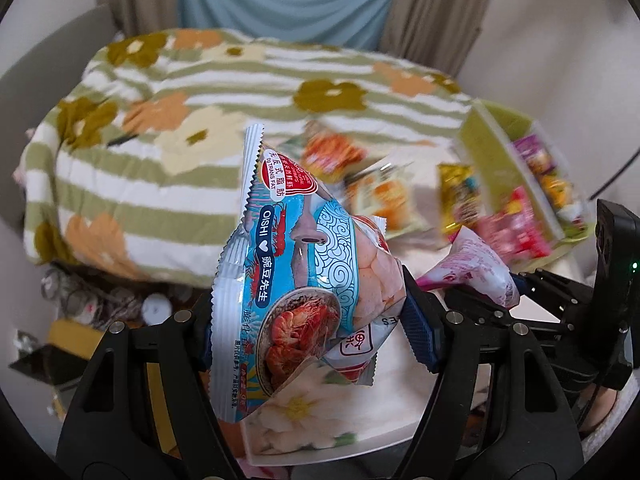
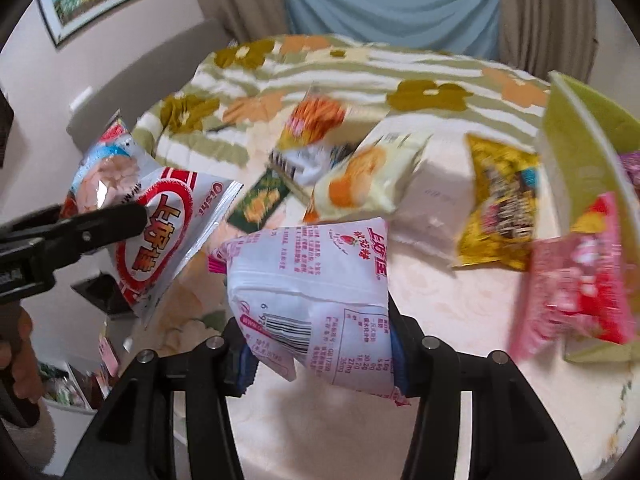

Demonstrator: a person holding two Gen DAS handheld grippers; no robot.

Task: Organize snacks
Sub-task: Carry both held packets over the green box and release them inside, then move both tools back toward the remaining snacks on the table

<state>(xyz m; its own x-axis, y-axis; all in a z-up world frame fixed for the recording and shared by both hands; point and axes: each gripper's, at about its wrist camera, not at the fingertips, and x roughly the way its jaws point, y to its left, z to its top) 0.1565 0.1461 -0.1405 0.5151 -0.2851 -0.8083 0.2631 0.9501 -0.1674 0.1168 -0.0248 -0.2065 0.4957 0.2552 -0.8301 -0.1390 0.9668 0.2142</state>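
Note:
My left gripper (image 1: 310, 334) is shut on a blue and white shrimp-cracker bag (image 1: 288, 280), which stands up between the pads, lifted above the table. That same shrimp-cracker bag (image 2: 160, 216) shows at the left of the right wrist view, with the left gripper's black fingers (image 2: 80, 232) across it. My right gripper (image 2: 320, 356) is shut on a white and pink snack bag (image 2: 316, 292), barcode side facing the camera. In the left wrist view this pink snack bag (image 1: 476, 268) hangs at the right, in the right gripper (image 1: 516, 292). Several other snack packets lie on the table beyond.
On the pale tablecloth (image 2: 460, 312) lie an orange packet (image 2: 316, 120), a cream packet (image 2: 368, 180), a yellow packet (image 2: 500, 204) and a green one (image 2: 260, 200). A green box (image 2: 580, 140) at the right holds pink and red packets (image 2: 580, 288). A striped floral blanket (image 1: 160, 120) lies behind.

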